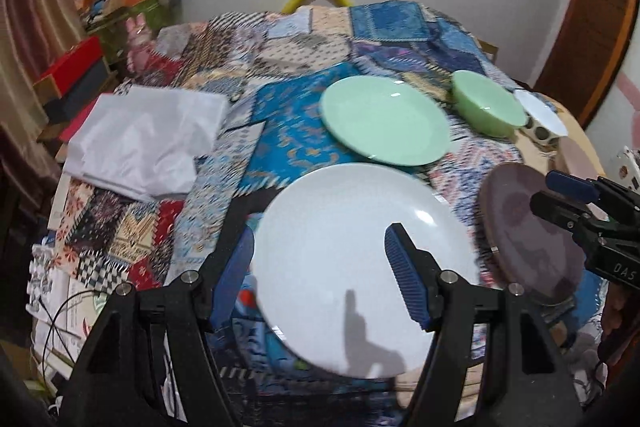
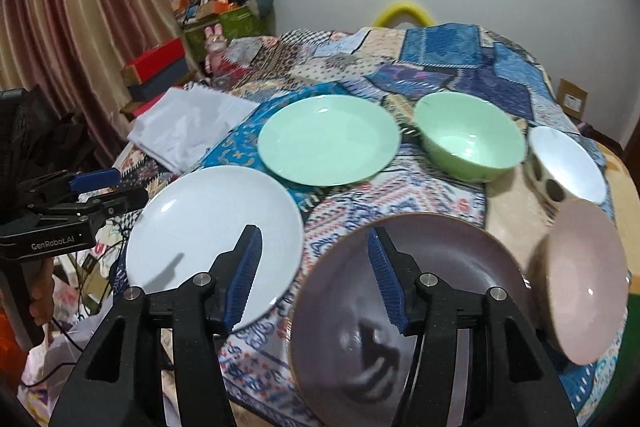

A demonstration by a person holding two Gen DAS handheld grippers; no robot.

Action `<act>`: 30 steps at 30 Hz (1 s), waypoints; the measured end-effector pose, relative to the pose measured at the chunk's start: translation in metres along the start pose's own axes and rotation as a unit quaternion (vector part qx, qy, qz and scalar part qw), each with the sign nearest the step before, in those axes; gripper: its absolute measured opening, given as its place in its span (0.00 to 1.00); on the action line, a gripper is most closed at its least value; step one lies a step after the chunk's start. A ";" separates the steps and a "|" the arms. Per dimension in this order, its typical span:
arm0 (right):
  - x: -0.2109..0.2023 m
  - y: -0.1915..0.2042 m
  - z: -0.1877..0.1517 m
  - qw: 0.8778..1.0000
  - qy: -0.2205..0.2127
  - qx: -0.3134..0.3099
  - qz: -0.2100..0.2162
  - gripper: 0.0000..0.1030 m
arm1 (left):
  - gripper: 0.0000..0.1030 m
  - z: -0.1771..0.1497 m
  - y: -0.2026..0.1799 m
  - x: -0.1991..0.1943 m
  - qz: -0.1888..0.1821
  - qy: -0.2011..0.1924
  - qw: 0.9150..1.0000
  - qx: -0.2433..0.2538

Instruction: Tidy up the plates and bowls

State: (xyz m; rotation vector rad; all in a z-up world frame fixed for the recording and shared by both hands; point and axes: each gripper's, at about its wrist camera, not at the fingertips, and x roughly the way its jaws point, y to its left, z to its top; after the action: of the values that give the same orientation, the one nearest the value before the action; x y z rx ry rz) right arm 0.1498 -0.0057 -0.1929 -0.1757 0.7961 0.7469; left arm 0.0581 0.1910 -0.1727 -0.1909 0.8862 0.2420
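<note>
A white plate (image 1: 360,267) (image 2: 216,227) lies at the near left of the patchwork-covered table. My left gripper (image 1: 320,275) is open above its near-left rim, empty; it also shows in the right wrist view (image 2: 108,187). A purple-grey plate (image 2: 408,315) (image 1: 528,235) lies at the near right. My right gripper (image 2: 316,279) is open over its left rim, empty; it also shows in the left wrist view (image 1: 560,195). Behind stand a green plate (image 2: 328,139) (image 1: 384,119), a green bowl (image 2: 468,135) (image 1: 488,103), a white spotted bowl (image 2: 568,163) (image 1: 540,119) and a pink bowl (image 2: 584,279).
A folded white cloth (image 1: 148,135) (image 2: 188,123) lies at the table's left side. Cables and papers (image 1: 60,307) lie off the left edge. Boxes and clutter (image 2: 216,3) stand by the curtain at the back left. A yellow chair back (image 2: 404,13) rises behind the table.
</note>
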 end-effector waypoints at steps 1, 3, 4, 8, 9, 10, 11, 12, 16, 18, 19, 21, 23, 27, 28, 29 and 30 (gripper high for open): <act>0.005 0.002 0.001 1.000 0.005 -0.002 0.002 0.50 | 0.66 -0.001 0.004 0.003 0.002 0.004 1.000 -0.003; 0.014 0.005 0.002 1.000 0.015 -0.003 0.005 0.50 | 0.66 -0.005 0.013 0.009 0.005 0.012 1.000 -0.011; 0.019 0.007 0.003 1.000 0.022 -0.003 0.007 0.50 | 0.66 -0.007 0.018 0.014 0.005 0.016 1.000 -0.014; 0.036 0.010 0.004 0.999 0.045 -0.005 0.011 0.50 | 0.65 -0.014 0.031 0.028 0.002 0.034 0.999 -0.023; 0.041 0.011 0.004 0.999 0.051 -0.006 0.012 0.50 | 0.65 -0.016 0.033 0.030 0.001 0.039 0.999 -0.024; 0.044 0.012 0.004 0.998 0.056 -0.008 0.013 0.50 | 0.65 -0.018 0.035 0.033 0.000 0.043 0.999 -0.025; 0.047 0.013 0.004 0.998 0.062 -0.011 0.013 0.50 | 0.65 -0.019 0.036 0.035 -0.003 0.048 0.998 -0.027; 0.052 0.015 0.004 0.997 0.070 -0.014 0.014 0.50 | 0.65 -0.021 0.038 0.038 -0.005 0.052 0.998 -0.028; 0.066 0.015 0.003 0.996 0.091 -0.015 0.020 0.44 | 0.56 -0.025 0.040 0.045 -0.020 0.066 0.997 -0.035; 0.071 0.014 0.003 0.994 0.102 -0.013 0.024 0.37 | 0.50 -0.026 0.041 0.048 -0.027 0.073 0.996 -0.036; 0.073 0.014 0.003 0.994 0.107 -0.012 0.027 0.36 | 0.48 -0.027 0.040 0.050 -0.030 0.077 0.996 -0.036; 0.077 0.013 0.003 0.993 0.116 -0.010 0.029 0.32 | 0.42 -0.030 0.040 0.052 -0.035 0.082 0.995 -0.035; 0.080 0.012 0.003 0.992 0.123 -0.011 0.029 0.30 | 0.39 -0.031 0.038 0.054 -0.043 0.086 0.995 -0.035; 0.085 0.011 0.003 0.990 0.135 -0.013 0.032 0.26 | 0.35 -0.035 0.036 0.055 -0.053 0.092 0.994 -0.034; 0.087 0.012 0.002 0.990 0.138 -0.015 0.033 0.26 | 0.34 -0.036 0.035 0.056 -0.056 0.094 0.993 -0.034; 0.088 0.013 0.002 0.989 0.140 -0.017 0.032 0.26 | 0.34 -0.037 0.035 0.056 -0.056 0.092 0.994 -0.036; 0.089 0.014 0.002 0.989 0.142 -0.020 0.030 0.26 | 0.34 -0.037 0.035 0.055 -0.056 0.091 0.994 -0.037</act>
State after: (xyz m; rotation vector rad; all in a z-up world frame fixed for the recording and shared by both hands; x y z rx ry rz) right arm 0.1824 0.0534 -0.2522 -0.2988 1.0613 0.8057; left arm 0.0546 0.2221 -0.2411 -0.3344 1.0456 0.1533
